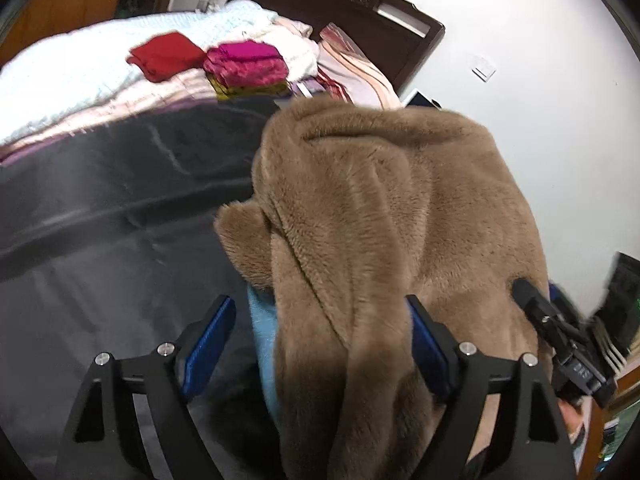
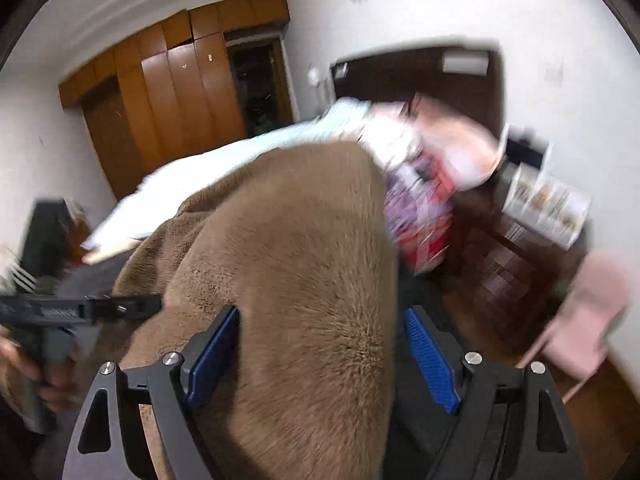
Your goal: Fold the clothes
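Observation:
A thick brown fleece garment (image 1: 380,216) with a light blue lining (image 1: 262,332) hangs between both grippers above the dark bedspread (image 1: 100,208). My left gripper (image 1: 320,344) has its blue pads wide apart, with the fleece draped between and over them. My right gripper (image 2: 320,352) is also wide apart, with a fold of the same fleece (image 2: 304,264) lying between its pads. The right gripper (image 1: 560,328) shows at the fleece's right edge in the left wrist view. The left gripper (image 2: 100,308) shows at the left in the right wrist view.
Folded clothes lie at the far end of the bed: a red piece (image 1: 164,56) and a magenta stack (image 1: 248,64) on a white quilt (image 1: 60,80). A dark headboard (image 1: 340,4) stands behind. A wooden wardrobe (image 2: 172,92), a bedside cabinet (image 2: 504,264) and a pink chair (image 2: 588,312) stand around.

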The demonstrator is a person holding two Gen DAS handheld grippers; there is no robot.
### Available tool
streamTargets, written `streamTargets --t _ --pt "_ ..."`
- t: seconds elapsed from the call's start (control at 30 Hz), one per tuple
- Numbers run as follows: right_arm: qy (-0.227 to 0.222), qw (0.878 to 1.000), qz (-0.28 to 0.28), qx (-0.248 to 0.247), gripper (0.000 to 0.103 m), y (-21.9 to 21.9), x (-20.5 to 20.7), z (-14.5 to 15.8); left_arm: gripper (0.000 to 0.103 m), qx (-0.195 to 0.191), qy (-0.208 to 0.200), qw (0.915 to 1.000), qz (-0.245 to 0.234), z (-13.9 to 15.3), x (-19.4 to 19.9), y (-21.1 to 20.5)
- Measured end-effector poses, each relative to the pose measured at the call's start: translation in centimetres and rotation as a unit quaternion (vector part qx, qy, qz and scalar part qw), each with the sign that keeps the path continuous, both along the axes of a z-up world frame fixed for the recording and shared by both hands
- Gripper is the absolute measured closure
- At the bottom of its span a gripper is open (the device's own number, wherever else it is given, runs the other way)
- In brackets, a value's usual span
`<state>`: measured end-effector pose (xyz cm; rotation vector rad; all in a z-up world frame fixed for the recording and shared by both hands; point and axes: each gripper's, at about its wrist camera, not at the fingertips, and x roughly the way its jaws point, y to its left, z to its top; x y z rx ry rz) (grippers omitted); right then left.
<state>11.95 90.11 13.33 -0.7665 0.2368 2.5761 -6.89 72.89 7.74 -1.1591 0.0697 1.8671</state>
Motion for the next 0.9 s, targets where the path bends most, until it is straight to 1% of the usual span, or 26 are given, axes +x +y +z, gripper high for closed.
streamTargets --t 0.07,0.13,0.17,0.23,0.3,0.37,0.43,0.53,0.6,0.63,0.7,0.8,0.9 --pt "0.005 0.999 -0.007 0.052 0.019 -1.5 0.0 1.7 0.017 -0.002 0.036 0.9992 0.016 1.3 0.5 -0.7" --pt "0.003 0.997 -0.003 0.079 0.019 -2.9 0.0 3.2 0.017 0.002 0.062 0.9976 0.032 2.4 1.0 -1.5" --pt "-0.003 0.996 0.0 0.086 0.019 -3.5 -0.1 3.6 0.017 0.009 0.067 0.9971 0.035 2.9 1.3 -1.8" --pt "-0.013 0.995 0.016 0.093 0.019 -3.9 -1.1 3.6 0.017 0.032 0.066 0.9972 0.014 3.6 2.2 -2.0" --pt "-0.022 0.995 0.031 0.097 0.019 -4.7 -1.3 3.2 0.017 0.058 0.059 0.9961 -0.028 4.0 3.4 -1.7" --pt "-0.033 0.994 0.039 0.097 0.019 -4.8 -2.1 2.4 0.016 0.08 0.055 0.9928 -0.071 4.3 4.6 -1.3" --pt "-0.045 0.995 0.054 0.075 0.019 -3.9 -3.2 2.0 0.016 0.076 0.07 0.99 -0.097 4.1 5.8 -0.6" --pt "-0.066 0.993 0.084 0.041 0.019 -1.4 -5.3 2.0 0.016 0.056 0.091 0.9879 -0.112 3.1 6.9 0.2" --pt "-0.081 0.992 0.097 0.028 0.019 0.3 -6.8 1.9 0.017 0.032 0.095 0.9893 -0.106 2.0 6.6 0.8" --pt "-0.093 0.991 0.092 0.034 0.019 0.9 -7.5 1.7 0.017 0.024 0.095 0.9899 -0.103 1.4 6.3 1.0" --pt "-0.123 0.988 0.092 0.027 0.019 2.1 -8.9 0.9 0.017 0.013 0.092 0.9909 -0.098 0.4 5.8 1.3" --pt "-0.152 0.983 0.101 0.008 0.019 3.4 -10.3 -0.9 0.016 0.004 0.096 0.9909 -0.094 -0.5 5.0 1.5" --pt "-0.159 0.981 0.106 -0.025 0.017 4.5 -11.1 -2.3 0.015 0.004 0.08 0.9926 -0.091 -1.4 4.2 1.5"
